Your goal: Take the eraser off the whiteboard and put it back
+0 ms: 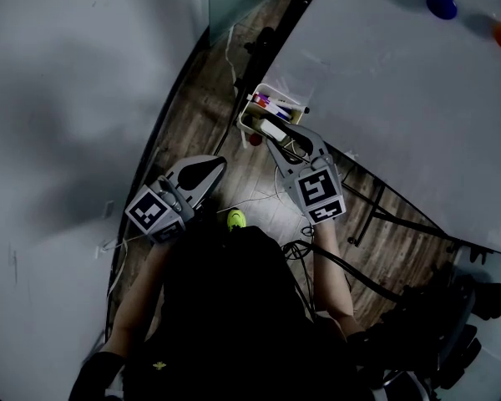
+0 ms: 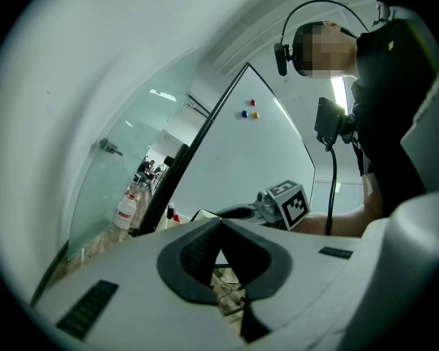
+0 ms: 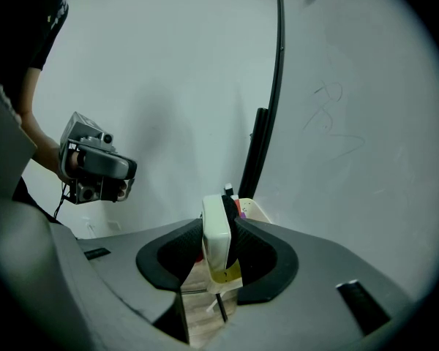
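A wood-plank floor (image 1: 202, 124) runs between a pale wall and the whiteboard (image 1: 401, 98), which carries 2 magnets (image 1: 441, 4) near its upper edge. The right gripper (image 3: 219, 224) is clamped on the eraser (image 3: 216, 248), held upright just by the marker tray (image 1: 289, 100) at the whiteboard's lower edge. The left gripper (image 2: 220, 221) is closed with nothing between its jaws, apart from the board.

Head-down, jaw-level views; shared whiteboard (image 1: 401, 98)
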Demonstrator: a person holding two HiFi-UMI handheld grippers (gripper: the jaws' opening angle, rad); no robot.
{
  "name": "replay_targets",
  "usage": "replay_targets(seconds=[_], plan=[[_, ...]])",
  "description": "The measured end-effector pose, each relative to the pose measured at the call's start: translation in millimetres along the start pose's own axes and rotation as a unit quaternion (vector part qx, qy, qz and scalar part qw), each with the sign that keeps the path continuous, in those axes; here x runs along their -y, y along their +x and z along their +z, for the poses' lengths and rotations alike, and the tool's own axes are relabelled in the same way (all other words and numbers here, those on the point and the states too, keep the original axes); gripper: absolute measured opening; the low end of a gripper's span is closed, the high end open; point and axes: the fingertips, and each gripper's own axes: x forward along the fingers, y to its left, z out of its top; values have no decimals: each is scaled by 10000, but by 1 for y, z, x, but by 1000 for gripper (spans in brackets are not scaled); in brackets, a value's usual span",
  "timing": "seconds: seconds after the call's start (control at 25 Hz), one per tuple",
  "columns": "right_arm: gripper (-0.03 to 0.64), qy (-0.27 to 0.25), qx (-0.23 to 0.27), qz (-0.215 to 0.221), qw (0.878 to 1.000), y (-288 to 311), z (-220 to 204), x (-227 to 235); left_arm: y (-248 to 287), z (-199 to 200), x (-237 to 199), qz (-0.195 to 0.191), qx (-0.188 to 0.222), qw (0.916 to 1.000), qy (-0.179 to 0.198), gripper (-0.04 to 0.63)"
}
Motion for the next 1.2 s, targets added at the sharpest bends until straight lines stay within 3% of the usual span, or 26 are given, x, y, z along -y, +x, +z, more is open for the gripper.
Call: replay_targets(seconds=[1.2], plan=[[156, 193, -159, -53, 9997, 8, -19, 1, 4, -4, 2, -85, -145, 9999, -20, 26]])
